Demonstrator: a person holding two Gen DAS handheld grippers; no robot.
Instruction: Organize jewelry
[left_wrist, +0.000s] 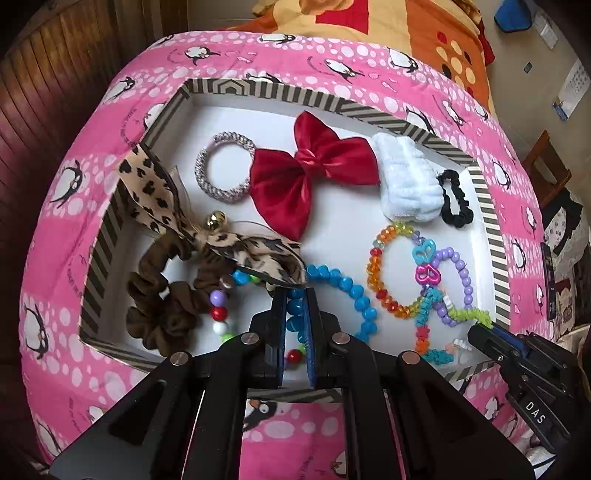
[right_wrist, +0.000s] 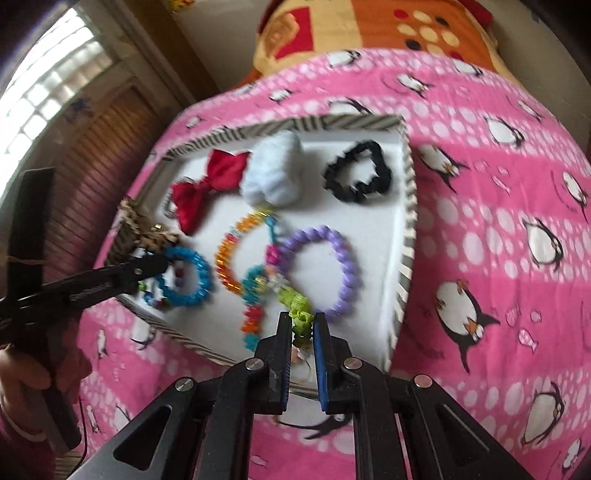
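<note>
You see a glossy satin bow (left_wrist: 314, 173), shiny plastic beads (left_wrist: 343, 288), a fuzzy white scrunchie (left_wrist: 406, 184), matt cloth (left_wrist: 258, 48).

Blue bead bracelet (left_wrist: 343, 291), rainbow bracelet (left_wrist: 384, 273) and purple bracelet (right_wrist: 332, 269) lie flat in the striped-rim tray (left_wrist: 487, 221)

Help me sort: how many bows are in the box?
2. The red satin bow lies mid-box towards the back; the leopard-print bow drapes over the left wall onto the brown scrunchie. More could hide underneath.
</note>
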